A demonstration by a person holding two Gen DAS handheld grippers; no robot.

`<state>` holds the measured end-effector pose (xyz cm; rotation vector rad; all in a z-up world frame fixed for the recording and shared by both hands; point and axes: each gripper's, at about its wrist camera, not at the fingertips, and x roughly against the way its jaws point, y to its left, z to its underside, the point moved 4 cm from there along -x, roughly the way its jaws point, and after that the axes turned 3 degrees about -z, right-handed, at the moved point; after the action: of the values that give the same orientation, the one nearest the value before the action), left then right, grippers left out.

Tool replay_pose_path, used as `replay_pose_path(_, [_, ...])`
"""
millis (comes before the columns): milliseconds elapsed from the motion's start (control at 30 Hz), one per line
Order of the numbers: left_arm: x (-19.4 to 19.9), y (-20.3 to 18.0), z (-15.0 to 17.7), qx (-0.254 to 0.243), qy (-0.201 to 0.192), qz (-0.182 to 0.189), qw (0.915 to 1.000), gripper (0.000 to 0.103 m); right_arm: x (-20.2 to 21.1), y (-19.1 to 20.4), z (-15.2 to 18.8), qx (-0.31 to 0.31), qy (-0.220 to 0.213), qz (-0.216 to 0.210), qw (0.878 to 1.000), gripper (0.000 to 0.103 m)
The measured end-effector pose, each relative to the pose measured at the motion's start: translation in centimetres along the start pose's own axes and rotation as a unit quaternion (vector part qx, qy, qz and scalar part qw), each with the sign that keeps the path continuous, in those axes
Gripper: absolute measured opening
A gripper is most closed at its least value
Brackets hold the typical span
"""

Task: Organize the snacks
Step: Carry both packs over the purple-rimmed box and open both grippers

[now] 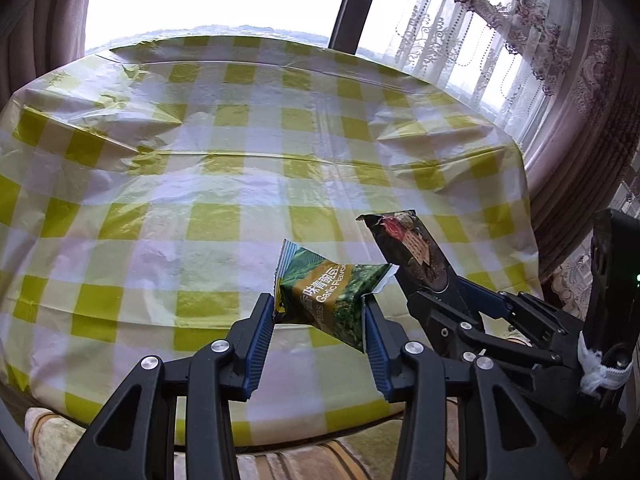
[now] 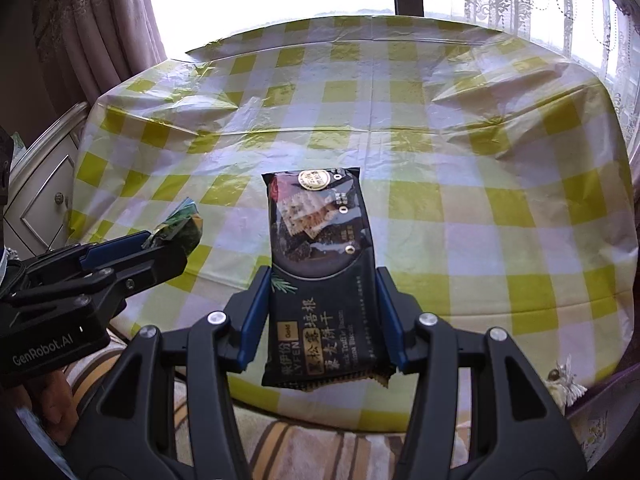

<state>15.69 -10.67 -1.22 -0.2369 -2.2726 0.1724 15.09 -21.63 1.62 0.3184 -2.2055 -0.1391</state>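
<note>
My left gripper (image 1: 320, 312) is shut on a green garlic-flavour peas packet (image 1: 332, 296) and holds it above the near edge of the table (image 1: 200, 168), which has a yellow-and-white checked cloth. My right gripper (image 2: 320, 300) is shut on a long black biscuit packet (image 2: 320, 272) and holds it flat above the table's near side (image 2: 460, 200). In the left wrist view the right gripper (image 1: 452, 284) shows at the right with the black packet (image 1: 408, 244) sticking up. In the right wrist view the left gripper (image 2: 152, 244) shows at the left with the green packet (image 2: 180, 224).
A window with lace curtains (image 1: 500, 32) lies behind the table. A white cabinet (image 2: 44, 184) stands at the table's left. A striped cushion (image 2: 300, 440) lies below the near edge. A small ornament (image 2: 564, 380) sits at the table's right corner.
</note>
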Motion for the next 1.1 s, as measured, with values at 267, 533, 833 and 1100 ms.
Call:
replay_pose_path(267, [1.3, -4.9, 2.0, -0.005, 0.007, 0.064, 0.9979, 0.044, 4.9, -2.9, 3.3, -0.021, -0.007, 0.031, 0.999, 0.054])
replay_pose_path(533, [2.6, -9.4, 4.2, -0.006, 0.01, 0.113, 0.9935, 0.044, 10.5, -7.0, 7.1, -0.035, -0.002, 0.08, 0.996, 0.054])
replay_pose_path(833, [3.9, -14.8, 7.3, -0.056, 0.022, 0.127, 0.99, 0.044, 16.7, -12.2, 11.7, -0.061, 0.005, 0.144, 0.988, 0.054])
replay_pose_path(1100, [4.0, -19.7, 8.9, -0.107, 0.036, 0.164, 0.98, 0.044, 20.2, -15.9, 14.5, -0.095, -0.007, 0.177, 0.98, 0.054])
